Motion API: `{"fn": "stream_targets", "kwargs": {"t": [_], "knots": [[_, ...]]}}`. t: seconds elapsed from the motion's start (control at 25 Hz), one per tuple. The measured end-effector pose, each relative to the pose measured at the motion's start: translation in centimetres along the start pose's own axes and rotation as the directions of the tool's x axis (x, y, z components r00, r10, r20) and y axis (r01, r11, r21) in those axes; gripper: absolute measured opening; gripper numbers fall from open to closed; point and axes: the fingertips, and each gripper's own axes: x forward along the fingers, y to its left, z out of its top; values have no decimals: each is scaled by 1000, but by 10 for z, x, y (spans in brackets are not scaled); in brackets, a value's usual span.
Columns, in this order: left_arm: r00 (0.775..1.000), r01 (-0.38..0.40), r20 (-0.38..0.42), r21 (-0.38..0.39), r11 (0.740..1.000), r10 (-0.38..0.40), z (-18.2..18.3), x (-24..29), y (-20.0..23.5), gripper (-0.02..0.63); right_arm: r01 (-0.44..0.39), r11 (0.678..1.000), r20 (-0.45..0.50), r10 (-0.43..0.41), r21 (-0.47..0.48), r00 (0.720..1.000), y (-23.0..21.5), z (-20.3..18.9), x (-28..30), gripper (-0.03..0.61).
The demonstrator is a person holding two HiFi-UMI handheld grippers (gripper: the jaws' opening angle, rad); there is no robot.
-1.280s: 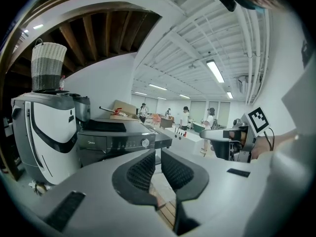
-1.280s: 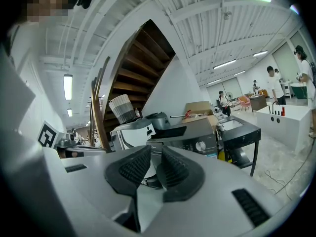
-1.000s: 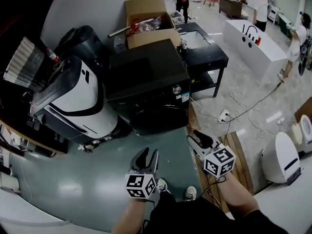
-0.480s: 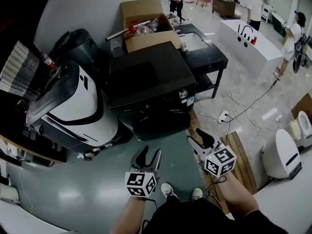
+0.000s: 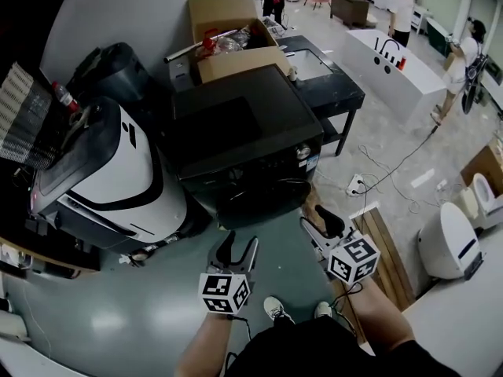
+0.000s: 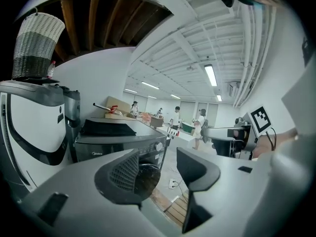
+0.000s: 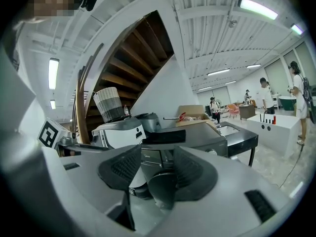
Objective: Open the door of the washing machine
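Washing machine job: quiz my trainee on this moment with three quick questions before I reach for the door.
1. True or false: the washer door is already open.
2. What stands just behind the washer? A) a cardboard box B) a fridge C) a bicycle
3. What does the right gripper hold?

Key: 1 false, the door is shut. 2 A. 3 nothing; its jaws stand apart, short of the washer.
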Motion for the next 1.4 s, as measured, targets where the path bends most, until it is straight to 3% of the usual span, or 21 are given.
{"fn": "stream_targets", "kwargs": {"t": [0.36, 0.68, 1.4], "knots": [[999, 31, -11, -6, 1000, -31, -2, 15, 25, 244, 26, 999, -13, -27, -42, 1000, 12, -3, 18, 210], [1000, 10, -29, -13, 1000, -10, -9, 40, 33, 244, 7, 998, -44, -10, -63, 999, -9, -11, 36, 213], [985, -144, -110, -78, 987, 135, -46, 148, 36, 249, -126, 990, -207, 112, -57, 972, -135, -62, 111, 215]]}}
